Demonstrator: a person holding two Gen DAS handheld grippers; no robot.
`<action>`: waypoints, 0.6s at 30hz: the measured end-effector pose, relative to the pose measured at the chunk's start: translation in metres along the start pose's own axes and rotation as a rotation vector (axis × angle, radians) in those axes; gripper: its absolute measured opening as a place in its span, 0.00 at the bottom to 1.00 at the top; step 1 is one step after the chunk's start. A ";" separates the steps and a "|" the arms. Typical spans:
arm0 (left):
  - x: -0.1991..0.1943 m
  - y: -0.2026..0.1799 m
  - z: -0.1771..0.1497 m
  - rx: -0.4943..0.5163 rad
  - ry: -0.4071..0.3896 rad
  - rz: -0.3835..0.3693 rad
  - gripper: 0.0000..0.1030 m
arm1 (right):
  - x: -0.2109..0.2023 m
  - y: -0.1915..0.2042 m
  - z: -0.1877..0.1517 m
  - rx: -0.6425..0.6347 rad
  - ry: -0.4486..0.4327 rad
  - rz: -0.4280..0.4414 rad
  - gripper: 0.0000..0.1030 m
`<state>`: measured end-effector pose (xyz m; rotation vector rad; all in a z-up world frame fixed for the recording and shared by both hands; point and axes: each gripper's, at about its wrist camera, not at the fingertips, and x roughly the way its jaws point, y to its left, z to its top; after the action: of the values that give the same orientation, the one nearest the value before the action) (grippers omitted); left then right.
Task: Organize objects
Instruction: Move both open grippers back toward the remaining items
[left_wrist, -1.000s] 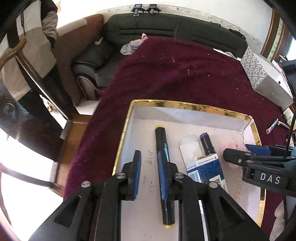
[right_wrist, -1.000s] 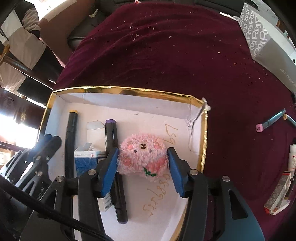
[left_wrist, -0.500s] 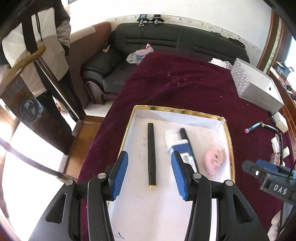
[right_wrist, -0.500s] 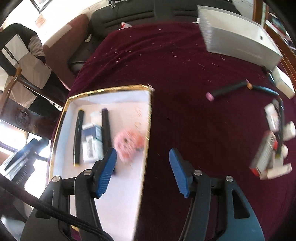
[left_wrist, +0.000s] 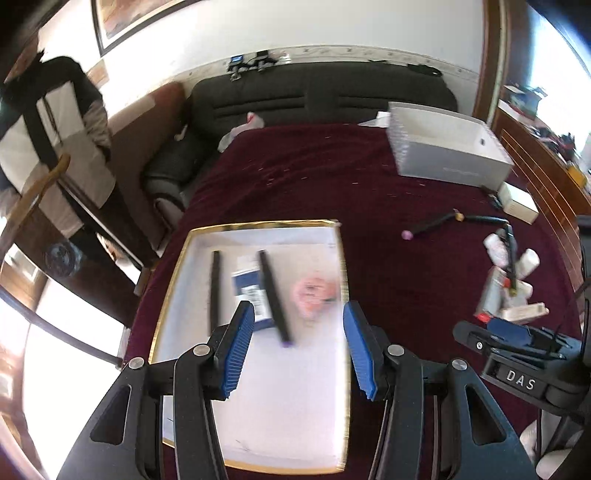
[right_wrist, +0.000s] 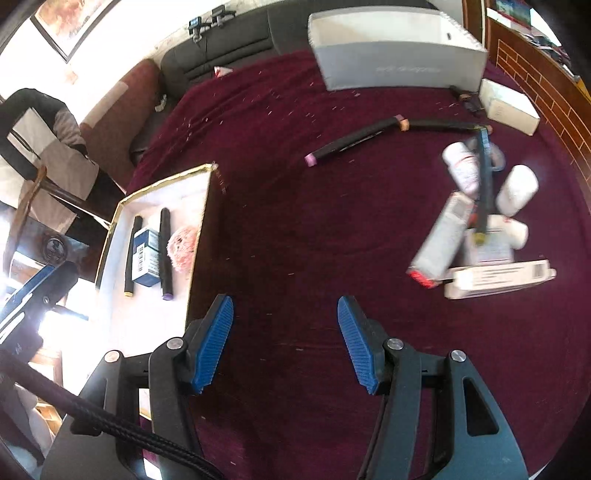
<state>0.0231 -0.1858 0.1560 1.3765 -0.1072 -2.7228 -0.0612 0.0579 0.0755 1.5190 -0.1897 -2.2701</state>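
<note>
A white, gold-rimmed tray (left_wrist: 258, 224) lies on the dark red cloth. It holds two black markers (left_wrist: 215, 288) (left_wrist: 273, 295), a blue and white box (left_wrist: 251, 291) and a pink plush toy (left_wrist: 314, 295). My left gripper (left_wrist: 299, 321) hangs above the tray's near half, open, with nothing between its blue pads. My right gripper (right_wrist: 284, 317) is open and empty over bare cloth, just right of the tray (right_wrist: 166, 181). Loose on the cloth to its right are a pink-capped marker (right_wrist: 351, 144), another black marker (right_wrist: 443, 123), and a pile of white bottles and small boxes (right_wrist: 480, 221).
A large white box (right_wrist: 399, 59) and a small white box (right_wrist: 509, 107) sit at the cloth's far right. A black sofa (left_wrist: 314, 99) runs behind the table. A person in a black and white jacket (left_wrist: 48, 122) stands at the left by a wooden chair.
Both grippers rose and drew back from the tray. The left one opened off the yellow-ended black marker. The right one left the pink plush and swung right over the cloth.
</note>
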 end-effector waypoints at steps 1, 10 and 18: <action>-0.004 -0.011 0.000 0.006 0.000 -0.003 0.43 | -0.005 -0.006 -0.001 0.000 -0.007 0.001 0.57; -0.023 -0.071 -0.002 0.035 0.008 0.009 0.43 | -0.028 -0.054 0.000 0.008 -0.033 0.036 0.60; -0.032 -0.102 -0.004 0.069 0.028 -0.022 0.43 | -0.036 -0.074 0.007 -0.001 -0.065 0.070 0.62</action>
<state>0.0402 -0.0812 0.1691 1.4409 -0.1860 -2.7416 -0.0740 0.1388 0.0852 1.4171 -0.2566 -2.2654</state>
